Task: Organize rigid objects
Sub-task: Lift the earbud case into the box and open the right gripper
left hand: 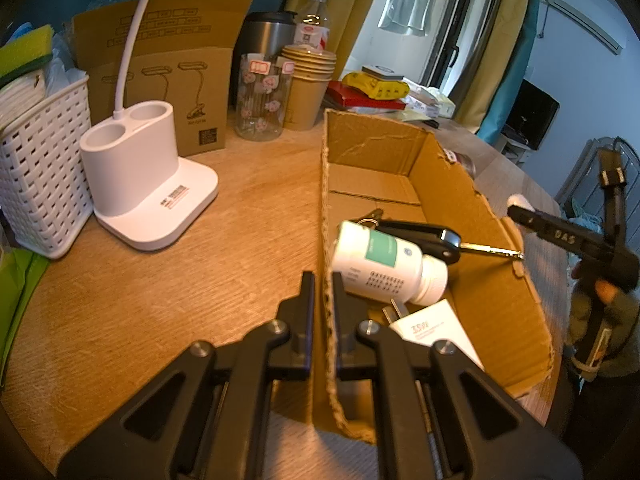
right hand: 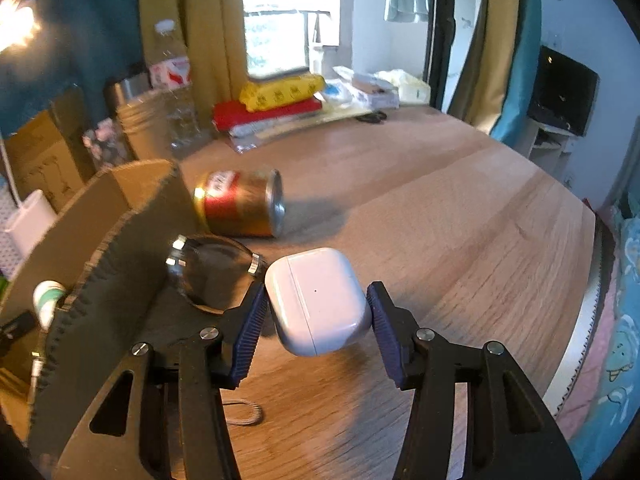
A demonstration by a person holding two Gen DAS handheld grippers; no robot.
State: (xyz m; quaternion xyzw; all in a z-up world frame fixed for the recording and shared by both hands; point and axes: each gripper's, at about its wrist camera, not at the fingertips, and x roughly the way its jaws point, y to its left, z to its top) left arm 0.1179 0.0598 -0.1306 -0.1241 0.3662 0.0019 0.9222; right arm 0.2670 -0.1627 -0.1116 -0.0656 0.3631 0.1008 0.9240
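the white earbud case (right hand: 318, 300) sits pinched between the right gripper (right hand: 318, 320) fingers, raised off the worktop (right hand: 460, 208). the left gripper (left hand: 323, 316) clamps the cardboard box (left hand: 496, 240) wall. step in hand: carrying the case; next, swing toward nine o'clock, over the wall, then release.

The open corrugated cardboard box (left hand: 452, 184) is plain brown. Inside it, the round plastic pill bottle (left hand: 384, 266) is white with a green label and a block of small black dots. The flat paper leaflet (left hand: 438, 332) beside it is white. The smooth earbud case (right hand: 316, 300) is white, between ribbed dark blue pads (right hand: 250, 332). The lying metal can (right hand: 240, 204) is gold with a red band. The woven plastic basket (left hand: 40, 184) is white, with a lattice pattern. The glass jar (left hand: 262, 98) is clear with pink flower prints. The wooden table (right hand: 460, 216) is light brown, with a grain pattern.
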